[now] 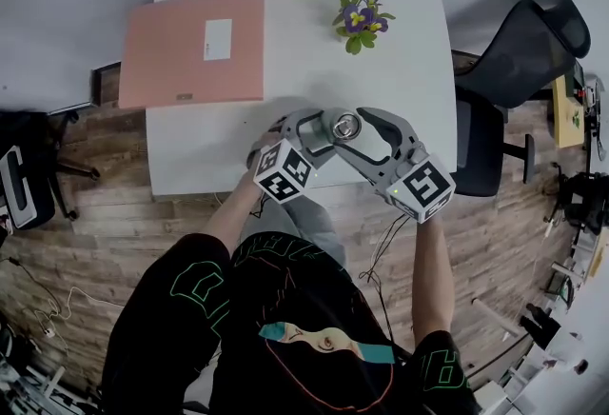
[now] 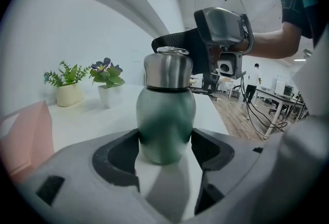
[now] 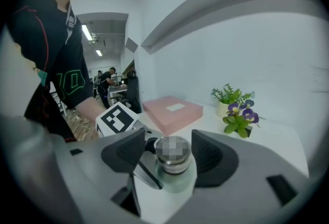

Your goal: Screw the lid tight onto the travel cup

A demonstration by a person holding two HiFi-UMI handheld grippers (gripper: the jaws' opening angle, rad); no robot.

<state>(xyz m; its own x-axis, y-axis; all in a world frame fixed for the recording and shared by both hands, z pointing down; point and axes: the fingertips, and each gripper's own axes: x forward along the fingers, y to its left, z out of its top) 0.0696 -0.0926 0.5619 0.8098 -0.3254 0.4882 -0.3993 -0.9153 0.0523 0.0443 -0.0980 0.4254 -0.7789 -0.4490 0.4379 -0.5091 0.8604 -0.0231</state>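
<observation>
Your left gripper (image 2: 165, 140) clamps the cup (image 2: 165, 115) upright on the table (image 1: 304, 61), your right gripper (image 3: 168, 146) stands open astride the lid (image 3: 173, 152): close off-centre and the pads may slip or cross-thread it.

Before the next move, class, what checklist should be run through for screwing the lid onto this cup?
1. Cup upright on table: ok.
2. Left hand-held gripper clamped on cup's body: ok.
3. Lid sitting on cup's neck: ok.
4. Right hand-held gripper straddling the lid: ok.
5. Right grip closed on the lid: not ok, jaws apart.
6. Lid fully tight: cannot tell.
</observation>
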